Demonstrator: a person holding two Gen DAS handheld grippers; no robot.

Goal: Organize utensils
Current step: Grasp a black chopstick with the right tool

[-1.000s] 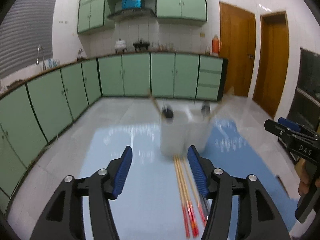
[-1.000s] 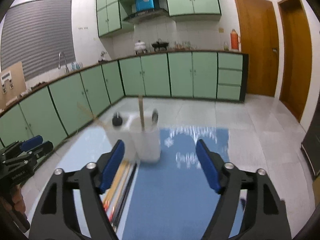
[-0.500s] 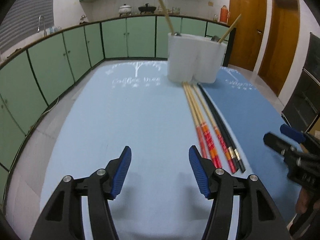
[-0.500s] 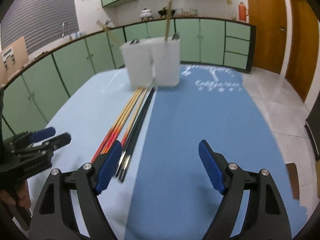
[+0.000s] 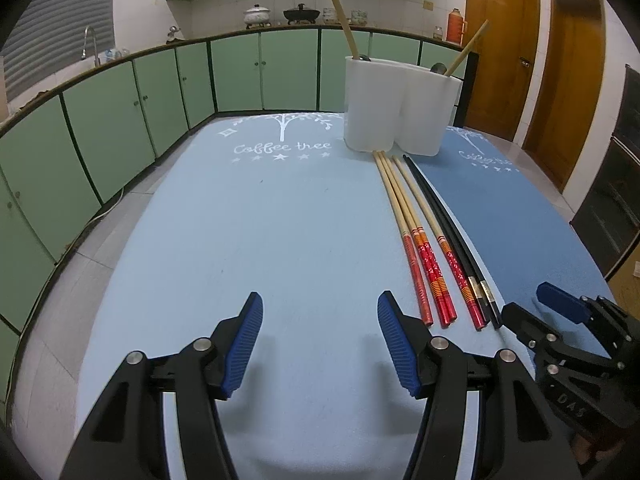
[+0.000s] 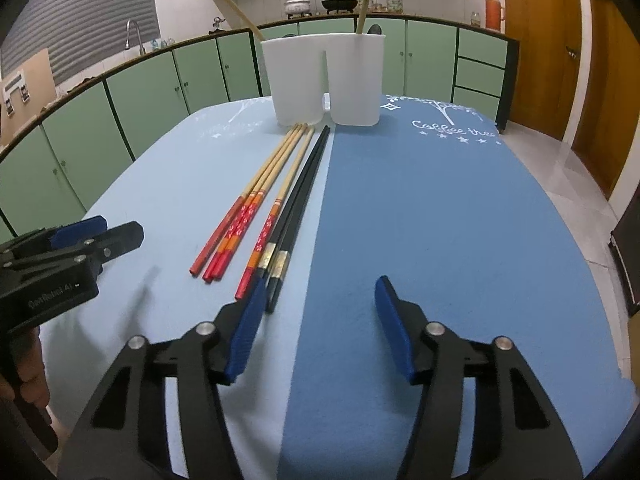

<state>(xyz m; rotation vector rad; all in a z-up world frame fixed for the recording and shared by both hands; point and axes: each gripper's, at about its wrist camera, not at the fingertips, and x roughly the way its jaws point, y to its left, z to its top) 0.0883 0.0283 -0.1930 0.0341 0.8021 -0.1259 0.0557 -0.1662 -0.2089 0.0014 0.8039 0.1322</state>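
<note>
Both the left gripper (image 5: 320,320) and right gripper (image 6: 320,304) are held spread wide, with nothing pinched. The chopsticks (image 6: 276,196) are laid side by side near the white holder (image 6: 324,80).

Matt cloth, glossy sticks

The table (image 5: 280,220) wore matt, faintly napped blue cloth; bamboo chopsticks (image 6: 276,172) had glossy red ends, black chopsticks (image 6: 308,176) shone lacquer-smooth, and the holder (image 5: 396,108) looked like matt white plastic.
</note>
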